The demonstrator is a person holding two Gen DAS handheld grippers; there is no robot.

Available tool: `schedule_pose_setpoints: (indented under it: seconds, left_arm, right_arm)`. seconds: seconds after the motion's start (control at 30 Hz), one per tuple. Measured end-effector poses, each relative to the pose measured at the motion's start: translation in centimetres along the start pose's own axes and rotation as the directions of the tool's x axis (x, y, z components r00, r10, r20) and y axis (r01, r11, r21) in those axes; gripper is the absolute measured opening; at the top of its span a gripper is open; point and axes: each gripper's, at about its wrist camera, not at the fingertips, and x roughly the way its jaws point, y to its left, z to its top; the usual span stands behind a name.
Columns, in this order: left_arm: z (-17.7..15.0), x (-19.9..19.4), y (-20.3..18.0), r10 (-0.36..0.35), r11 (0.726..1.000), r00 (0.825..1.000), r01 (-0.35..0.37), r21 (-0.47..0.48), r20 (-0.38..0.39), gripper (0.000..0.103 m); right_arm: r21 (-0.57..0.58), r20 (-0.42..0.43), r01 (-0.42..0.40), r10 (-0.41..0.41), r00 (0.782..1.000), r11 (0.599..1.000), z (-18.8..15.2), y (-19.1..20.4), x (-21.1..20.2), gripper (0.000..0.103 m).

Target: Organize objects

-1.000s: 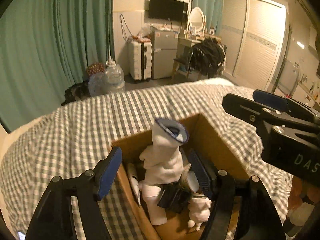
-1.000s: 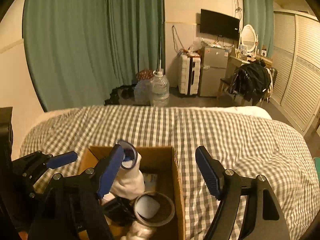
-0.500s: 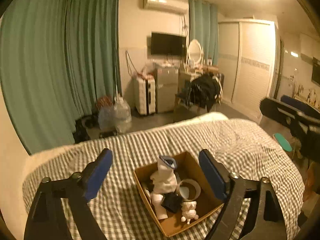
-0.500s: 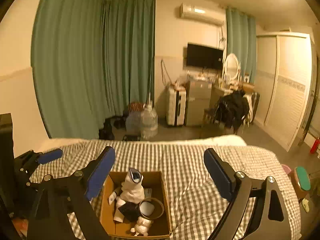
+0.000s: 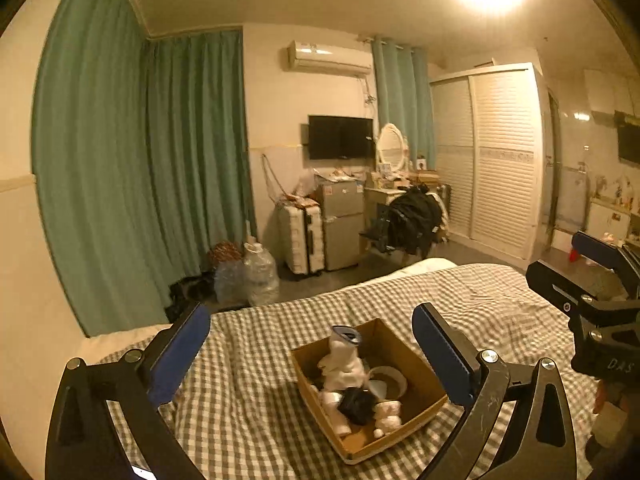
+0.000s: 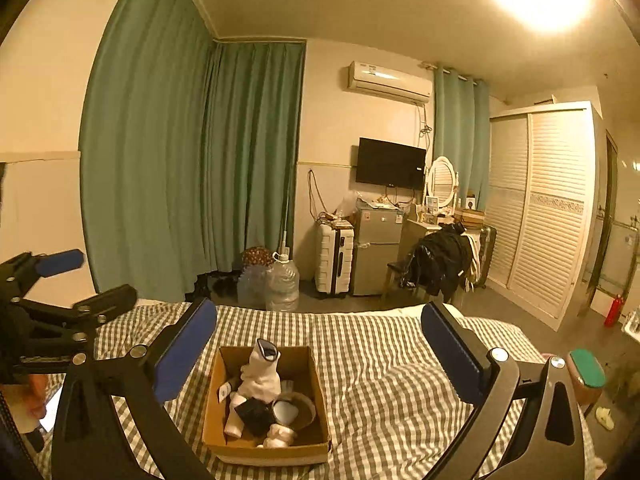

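A brown cardboard box (image 5: 424, 364) (image 6: 212, 400) sits on the checked bed. It holds a white sock with a blue cuff (image 5: 344, 354) (image 6: 262, 372), a round bowl (image 5: 390, 376) (image 6: 298, 410), a black item (image 5: 358, 402) (image 6: 256, 414) and small white items. My left gripper (image 5: 312, 354) is open and empty, well above and behind the box. My right gripper (image 6: 320, 354) is open and empty, also high and back from the box. Each gripper shows at the edge of the other's view.
The grey-and-white checked bed (image 5: 248, 380) (image 6: 400, 380) fills the foreground. Beyond it stand green curtains (image 6: 192, 168), water bottles (image 6: 282, 284), a white suitcase (image 6: 334, 258), a small fridge (image 6: 378, 248), a chair with black clothes (image 6: 440, 260) and a wardrobe (image 6: 540, 208).
Both grippers have pulled up and back from the box, which now looks far smaller. Both stayed open and empty. The box contents have not moved.
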Motion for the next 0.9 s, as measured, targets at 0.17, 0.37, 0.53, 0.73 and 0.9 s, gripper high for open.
schedule_pose_setpoints:
  seconds: [0.17,0.37,0.53,0.73,0.9]
  left_arm:
    - [-3.3,0.3,0.1,0.027,0.998,1.000,-0.027,-0.049,0.006,0.103]
    - [-7.7,2.9,-0.6,0.064,0.998,0.997,-0.065,-0.025,-0.049,0.103]
    - [-11.3,4.3,0.0,0.035,0.994,0.993,-0.047,-0.101,-0.116,0.103]
    - [-12.5,5.1,-0.3,0.060,0.994,0.988,-0.073,-0.084,-0.144,0.103]
    - [-12.2,4.7,0.2,0.074,0.990,0.988,-0.089,-0.109,-0.134,0.103]
  right_arm:
    - [0.006,-0.006,0.028,-0.028,1.000,1.000,-2.9,-0.2,0.7,0.103]
    - [0.004,-0.093,0.043,-0.042,0.995,0.999,-8.4,-0.1,3.4,0.103]
    - [0.032,-0.141,0.036,-0.031,0.989,0.999,-12.3,-0.6,5.2,0.103]
    - [0.035,-0.148,0.062,-0.056,0.987,0.997,-13.9,-0.9,5.6,0.103]
    - [-0.003,-0.133,0.078,-0.078,0.988,0.997,-13.9,-0.4,5.4,0.103]
